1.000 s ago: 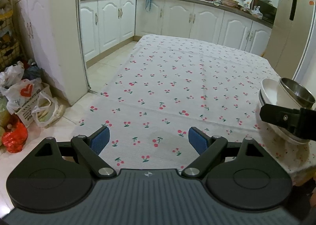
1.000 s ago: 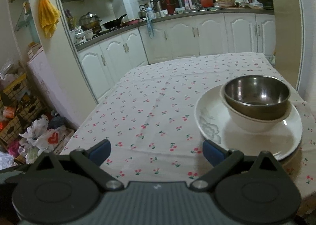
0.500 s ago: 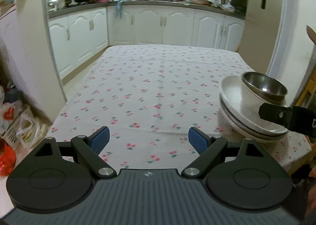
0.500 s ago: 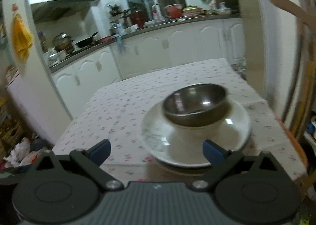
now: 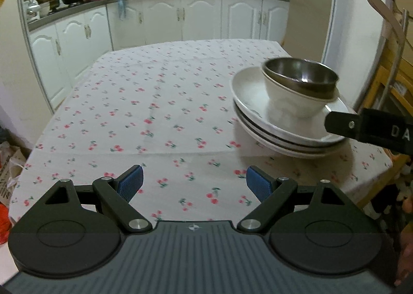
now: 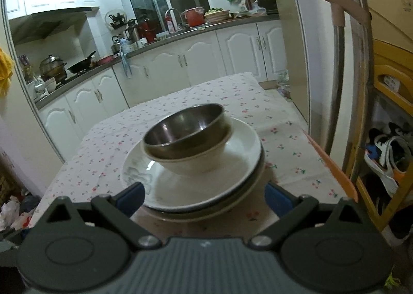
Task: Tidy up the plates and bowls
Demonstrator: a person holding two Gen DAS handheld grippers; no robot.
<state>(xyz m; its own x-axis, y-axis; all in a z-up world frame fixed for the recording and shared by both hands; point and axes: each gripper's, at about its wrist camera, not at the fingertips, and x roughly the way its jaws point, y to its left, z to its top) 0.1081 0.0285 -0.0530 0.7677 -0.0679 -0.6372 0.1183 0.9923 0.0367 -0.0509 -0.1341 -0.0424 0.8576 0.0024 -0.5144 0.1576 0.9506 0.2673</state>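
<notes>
Your right gripper (image 6: 204,197), jaws spread wide, flanks the stack of white ceramic plates (image 6: 206,185) on the cherry-print tablecloth (image 5: 155,103), ready to grasp its rim, while your left gripper (image 5: 194,183) hovers released nearby, holding nothing.

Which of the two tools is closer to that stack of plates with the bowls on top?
The right tool. Its open fingers sit on either side of the plate stack's near edge. The left tool is open over bare tablecloth, with the stack off to its right.
</notes>
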